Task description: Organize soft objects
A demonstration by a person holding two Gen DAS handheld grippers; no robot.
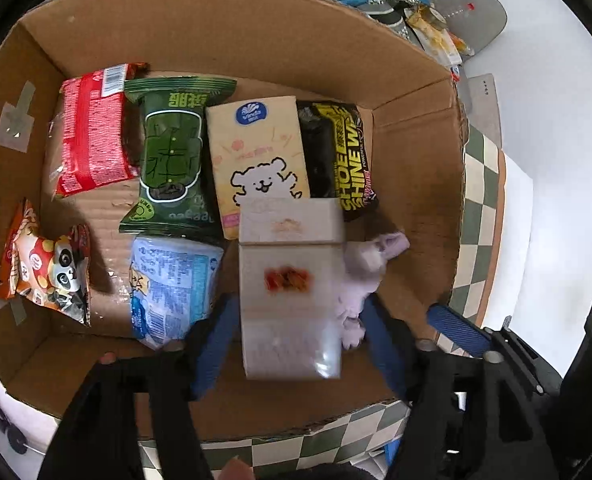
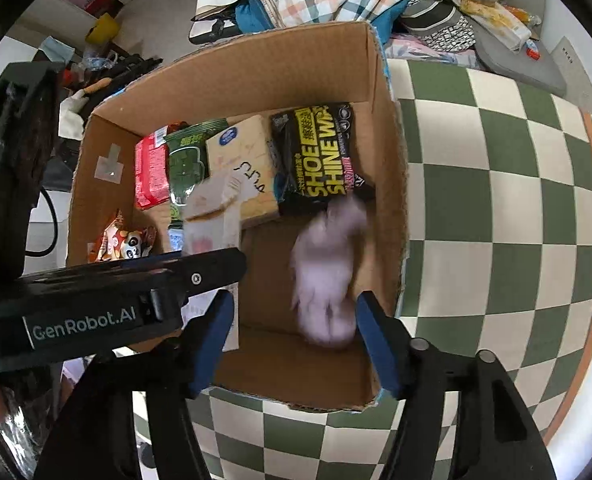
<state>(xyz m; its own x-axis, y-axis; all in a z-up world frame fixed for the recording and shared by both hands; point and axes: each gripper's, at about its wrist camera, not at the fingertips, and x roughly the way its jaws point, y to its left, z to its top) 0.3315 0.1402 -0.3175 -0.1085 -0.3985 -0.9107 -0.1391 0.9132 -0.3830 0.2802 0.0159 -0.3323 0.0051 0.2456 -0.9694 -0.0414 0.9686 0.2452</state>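
Left claw w/ fingers spread, pale tissue pack lying lengthwise between them over the box; right claw likewise spread, blurred lilac plush just ahead, nearer it.

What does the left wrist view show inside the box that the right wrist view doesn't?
Only the left wrist view shows the blue-and-white pack in full and the whole bear drawing on the Vinda tissue pack.

Only the right wrist view shows the left gripper's black body from outside, hiding that pack, and the bare box floor beside the blurred lilac soft item.

Both show the cardboard box, shoe shine wipes, green packet, red packet, panda snack bag and pale pack.
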